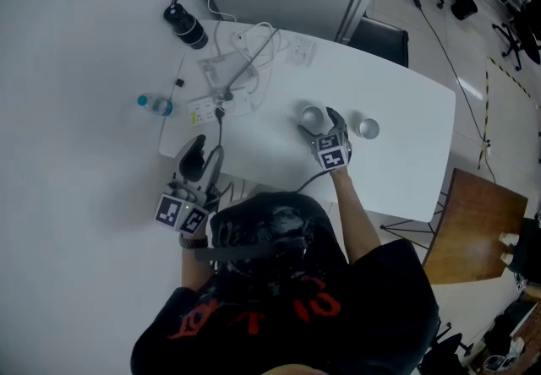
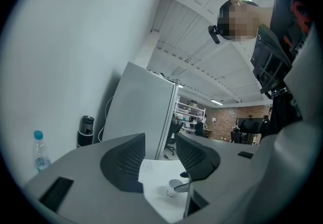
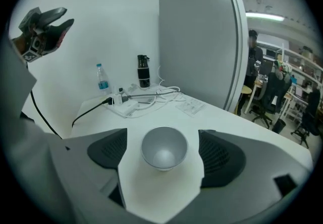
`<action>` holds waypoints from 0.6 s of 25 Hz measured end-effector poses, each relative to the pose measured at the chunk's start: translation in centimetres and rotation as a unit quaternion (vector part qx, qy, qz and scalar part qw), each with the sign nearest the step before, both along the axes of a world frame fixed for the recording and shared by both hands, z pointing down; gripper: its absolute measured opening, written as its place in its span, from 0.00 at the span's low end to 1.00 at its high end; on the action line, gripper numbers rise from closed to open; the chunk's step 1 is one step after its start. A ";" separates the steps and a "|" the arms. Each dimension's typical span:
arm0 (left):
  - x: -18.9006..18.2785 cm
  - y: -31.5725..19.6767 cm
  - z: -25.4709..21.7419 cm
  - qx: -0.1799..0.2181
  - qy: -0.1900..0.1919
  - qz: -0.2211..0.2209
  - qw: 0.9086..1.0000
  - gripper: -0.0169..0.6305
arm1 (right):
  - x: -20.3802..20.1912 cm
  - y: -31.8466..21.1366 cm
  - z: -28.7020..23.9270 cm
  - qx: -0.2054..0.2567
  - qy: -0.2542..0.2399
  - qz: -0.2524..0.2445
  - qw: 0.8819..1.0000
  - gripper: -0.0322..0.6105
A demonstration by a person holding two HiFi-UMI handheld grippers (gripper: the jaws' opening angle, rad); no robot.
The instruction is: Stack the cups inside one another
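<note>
**Head view.** Logged on white bench (image 1: 406,171): strip (image 1: 213,108) with cables (image 1: 254,48), toward the left end. Right of strip and well apart from it: grey cup (image 1: 312,118), upright. Further right of strip: second cup (image 1: 368,128), upright, apart from the first, not nested. Right claw (image 1: 325,122) set around cup, one jaw on either side. Left claw (image 1: 205,154) held on the near side of strip, at the bench's near edge, pointing toward strip. Beyond strip: flask (image 1: 186,28). Left of strip: bottle (image 1: 155,104). Right of strip's cables: paper (image 1: 300,51).

**Left gripper view.** Left claw (image 2: 159,160) found wide open, nothing between the pads. Seen through the gap: bench (image 2: 156,172) and one cup (image 2: 175,187), well apart from the jaws; not determinable which of the two. At frame left: flask (image 2: 86,130), bottle (image 2: 40,150).

**Right gripper view.** Right claw (image 3: 162,153) found open. Between its pads: cup (image 3: 163,147), upright, mouth up, interior bare. Clear gap on each side; neither pad touching the wall, so no grip. Beyond cup: strip (image 3: 123,104). Behind strip: flask (image 3: 144,71) and bottle (image 3: 103,79). Right of strip: paper (image 3: 189,106). Left of strip, high in frame: left claw (image 3: 60,17), jaws apart, holding nothing.
</note>
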State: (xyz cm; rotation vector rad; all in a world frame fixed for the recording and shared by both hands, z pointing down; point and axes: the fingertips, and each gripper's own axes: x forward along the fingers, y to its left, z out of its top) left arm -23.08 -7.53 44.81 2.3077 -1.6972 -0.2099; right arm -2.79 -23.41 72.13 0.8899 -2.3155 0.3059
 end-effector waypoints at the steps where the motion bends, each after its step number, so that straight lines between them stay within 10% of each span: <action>1: -0.1 0.2 0.0 -0.001 -0.003 -0.002 1.000 0.33 | -0.4 -0.3 0.5 -0.002 0.009 -0.003 1.000 0.75; 15: 0.5 0.2 0.7 -0.013 0.008 0.018 1.000 0.33 | 1.5 1.1 0.5 0.000 0.048 0.030 0.998 0.61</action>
